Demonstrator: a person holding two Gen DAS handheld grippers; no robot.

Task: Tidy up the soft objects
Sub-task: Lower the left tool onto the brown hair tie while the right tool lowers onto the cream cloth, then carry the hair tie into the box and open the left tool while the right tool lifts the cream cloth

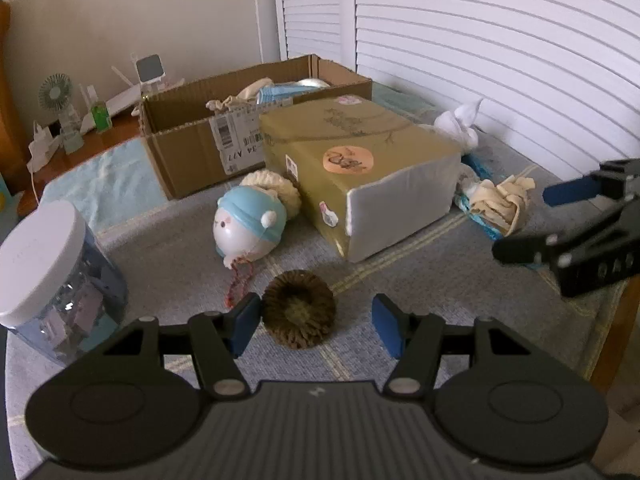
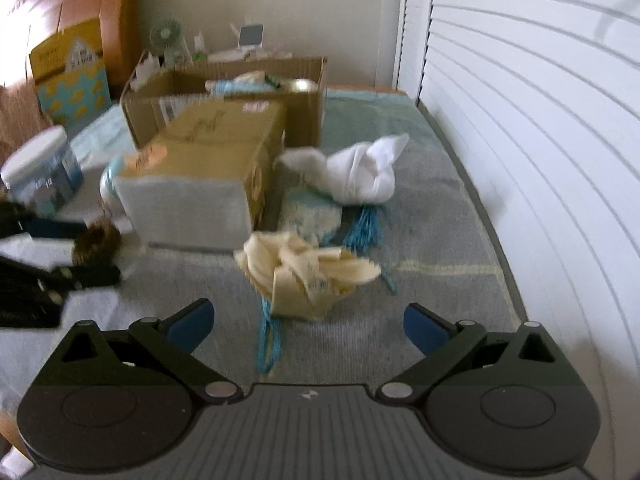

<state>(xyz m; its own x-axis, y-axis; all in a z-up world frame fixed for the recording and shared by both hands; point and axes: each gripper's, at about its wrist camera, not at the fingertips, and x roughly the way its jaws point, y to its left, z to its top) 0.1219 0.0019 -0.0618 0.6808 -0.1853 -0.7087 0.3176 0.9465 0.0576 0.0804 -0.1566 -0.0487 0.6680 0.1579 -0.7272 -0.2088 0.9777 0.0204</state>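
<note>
A: Status of left gripper (image 1: 316, 322)?
B: Spread wide, nothing held. Brown pompom (image 1: 299, 311) between the fingers, touching the left pad, clear of the right.

A: Right gripper (image 2: 310, 326)?
B: Wide open, empty. Cream cloth bundle (image 2: 304, 276) just ahead on the mat (image 2: 440, 240), blue cord (image 2: 269, 340) trailing below.

A: Hazards?
B: Uneven closure likely to push the pompom sideways. Risk of snagging cord instead of cloth. Cardboard box (image 1: 188, 136) well behind; possible drop in transit.

brown pompom (image 1: 298, 315), blue-capped wht toy (image 1: 248, 226)
</note>
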